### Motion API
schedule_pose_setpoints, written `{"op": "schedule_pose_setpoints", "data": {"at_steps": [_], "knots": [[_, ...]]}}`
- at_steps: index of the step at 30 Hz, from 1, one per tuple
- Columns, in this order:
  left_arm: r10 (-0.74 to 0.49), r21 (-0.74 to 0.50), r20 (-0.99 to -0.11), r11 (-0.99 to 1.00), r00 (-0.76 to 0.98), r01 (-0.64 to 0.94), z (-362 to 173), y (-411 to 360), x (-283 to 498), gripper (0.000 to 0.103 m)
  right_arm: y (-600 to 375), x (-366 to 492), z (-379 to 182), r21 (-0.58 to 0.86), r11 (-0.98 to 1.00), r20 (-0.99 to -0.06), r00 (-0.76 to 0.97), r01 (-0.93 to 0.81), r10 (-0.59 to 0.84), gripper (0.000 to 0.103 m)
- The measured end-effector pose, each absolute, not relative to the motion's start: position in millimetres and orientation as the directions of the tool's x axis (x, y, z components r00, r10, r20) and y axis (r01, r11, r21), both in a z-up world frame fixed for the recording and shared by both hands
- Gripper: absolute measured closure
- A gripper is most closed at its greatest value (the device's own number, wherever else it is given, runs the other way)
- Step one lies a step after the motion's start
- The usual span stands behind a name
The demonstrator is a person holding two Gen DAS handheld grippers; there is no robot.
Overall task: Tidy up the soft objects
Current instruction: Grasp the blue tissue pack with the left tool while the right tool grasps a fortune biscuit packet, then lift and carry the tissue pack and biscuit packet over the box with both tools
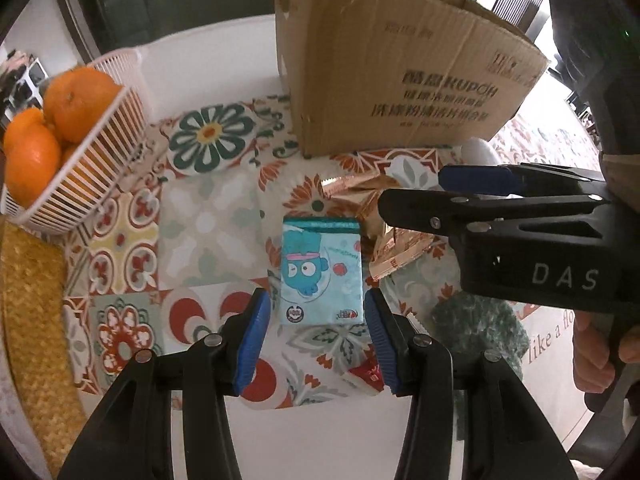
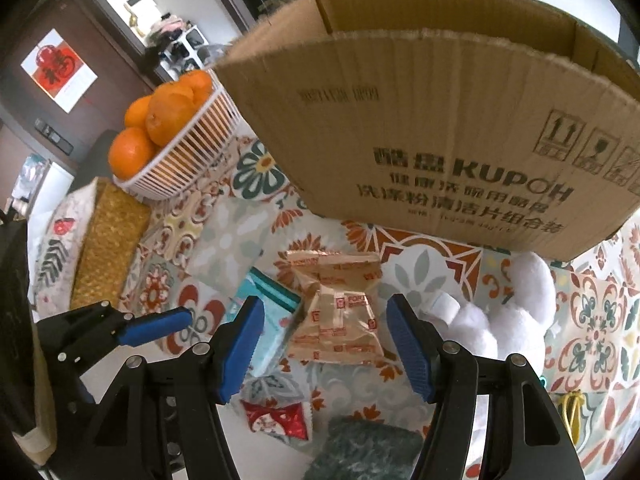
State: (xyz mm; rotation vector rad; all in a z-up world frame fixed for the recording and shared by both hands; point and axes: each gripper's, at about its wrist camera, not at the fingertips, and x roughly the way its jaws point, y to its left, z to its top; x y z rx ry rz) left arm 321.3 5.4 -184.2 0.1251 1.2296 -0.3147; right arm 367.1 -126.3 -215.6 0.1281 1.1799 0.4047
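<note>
While both tools hang over the patterned tablecloth [image 1: 208, 236] before the cardboard box [image 1: 392, 80], the left gripper [image 1: 318, 336], part open and empty, straddles the blue tissue pack [image 1: 322, 276], its long axis running away between the fingers; the right gripper [image 2: 324, 344], wider, empty, frames the golden snack packet [image 2: 340, 312].

One cardboard box [image 2: 440, 128], one white basket [image 1: 80, 168] holding at least three oranges [image 1: 78, 102], one blue tissue pack [image 1: 322, 272], one gold snack packet [image 2: 340, 312], one white plush toy [image 2: 508, 320], one green fuzzy item [image 1: 480, 324], and two claws: left [image 1: 318, 336], right [image 2: 324, 348].
</note>
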Motion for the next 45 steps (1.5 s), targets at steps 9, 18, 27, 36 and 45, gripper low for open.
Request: {"op": "schedule_pose_setpoints", "data": {"at_steps": [9, 18, 27, 36, 45], "knots": [[-0.221, -0.15, -0.944, 0.948, 0.245, 0.279, -207, 6, 334, 0.054, -122, 381, -232, 0.297, 0.927, -0.887, 0.294, -0.227, 0.356, 0.039], [-0.213, -0.141, -0.943, 0.952, 0.257, 0.272, -217, 2, 346, 0.05, -119, 386, -233, 0.285, 0.929, -0.891, 0.292, -0.236, 0.347, 0.039], [-0.211, -0.156, -0.947, 0.962, 0.244, 0.225, -239, 9, 354, 0.052, -109, 384, -236, 0.237, 0.936, -0.903, 0.295, -0.262, 0.312, 0.039], [-0.179, -0.141, -0.929, 0.981, 0.324, 0.136, -229, 41, 351, 0.052, -96, 385, -243, 0.196, 0.94, -0.916, 0.29, -0.281, 0.277, 0.043], [-0.174, -0.152, -0.925, 0.984, 0.337, 0.091, -224, 54, 345, 0.052, -89, 392, -255, 0.212, 0.937, -0.928, 0.243, -0.276, 0.281, 0.046]]}}
